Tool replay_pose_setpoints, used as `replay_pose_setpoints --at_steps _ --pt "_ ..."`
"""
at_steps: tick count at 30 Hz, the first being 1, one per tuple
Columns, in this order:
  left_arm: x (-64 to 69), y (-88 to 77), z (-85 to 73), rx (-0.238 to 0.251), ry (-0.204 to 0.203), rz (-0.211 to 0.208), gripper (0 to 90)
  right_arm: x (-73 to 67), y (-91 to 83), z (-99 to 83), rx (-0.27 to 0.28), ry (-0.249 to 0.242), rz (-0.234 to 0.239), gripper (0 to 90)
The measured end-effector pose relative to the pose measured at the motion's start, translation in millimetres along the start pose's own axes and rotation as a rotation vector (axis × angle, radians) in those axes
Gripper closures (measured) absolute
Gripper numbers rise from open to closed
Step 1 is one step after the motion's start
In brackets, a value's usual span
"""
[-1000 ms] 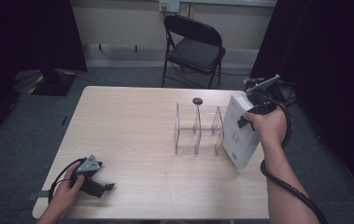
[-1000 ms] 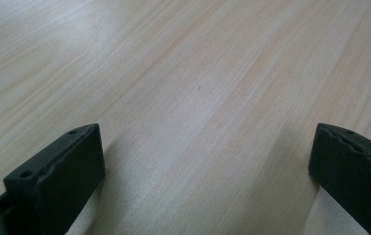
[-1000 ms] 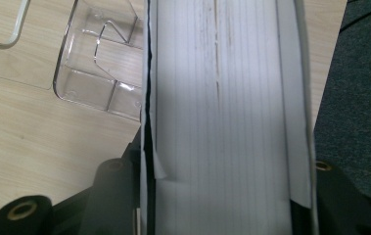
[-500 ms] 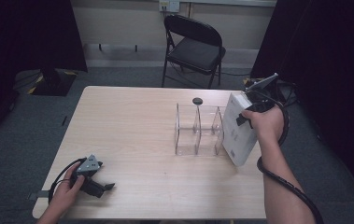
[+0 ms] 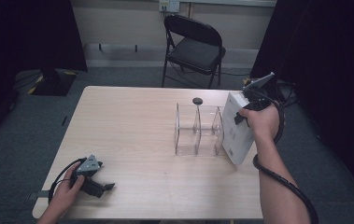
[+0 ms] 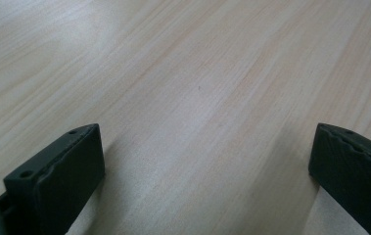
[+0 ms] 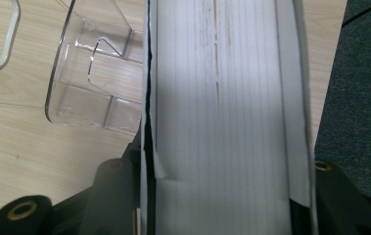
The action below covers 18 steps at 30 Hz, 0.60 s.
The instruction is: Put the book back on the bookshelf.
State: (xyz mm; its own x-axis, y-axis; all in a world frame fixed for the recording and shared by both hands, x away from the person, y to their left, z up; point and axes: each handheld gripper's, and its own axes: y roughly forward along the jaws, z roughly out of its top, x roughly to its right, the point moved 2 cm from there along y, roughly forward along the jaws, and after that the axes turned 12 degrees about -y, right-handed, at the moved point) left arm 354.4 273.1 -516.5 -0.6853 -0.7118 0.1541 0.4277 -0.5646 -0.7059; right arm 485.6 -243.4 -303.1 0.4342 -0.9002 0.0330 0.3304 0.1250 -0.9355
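two jaws of the right gripper (image 5: pixel 245 108) clamp a thick white book (image 5: pixel 235 127) tilted beside the clear divided rack (image 5: pixel 198 130), likely to slot it in, while the left gripper (image 5: pixel 101 185) rests wide open on the table (image 5: pixel 132 121).

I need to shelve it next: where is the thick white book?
High view, right side: the thick white book is clamped in the right gripper, tilted beside the clear plastic divider rack.

white book's (image 7: pixel 227 112) ends cropped, cover print illegible
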Motion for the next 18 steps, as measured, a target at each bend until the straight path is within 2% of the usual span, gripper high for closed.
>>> replay_pose_setpoints --at_steps 18 --pt "0.0 0.0 0.0 0.0 0.0 0.0 0.0 0.0 5.9 9.4 0.0 0.017 -0.019 52.0"
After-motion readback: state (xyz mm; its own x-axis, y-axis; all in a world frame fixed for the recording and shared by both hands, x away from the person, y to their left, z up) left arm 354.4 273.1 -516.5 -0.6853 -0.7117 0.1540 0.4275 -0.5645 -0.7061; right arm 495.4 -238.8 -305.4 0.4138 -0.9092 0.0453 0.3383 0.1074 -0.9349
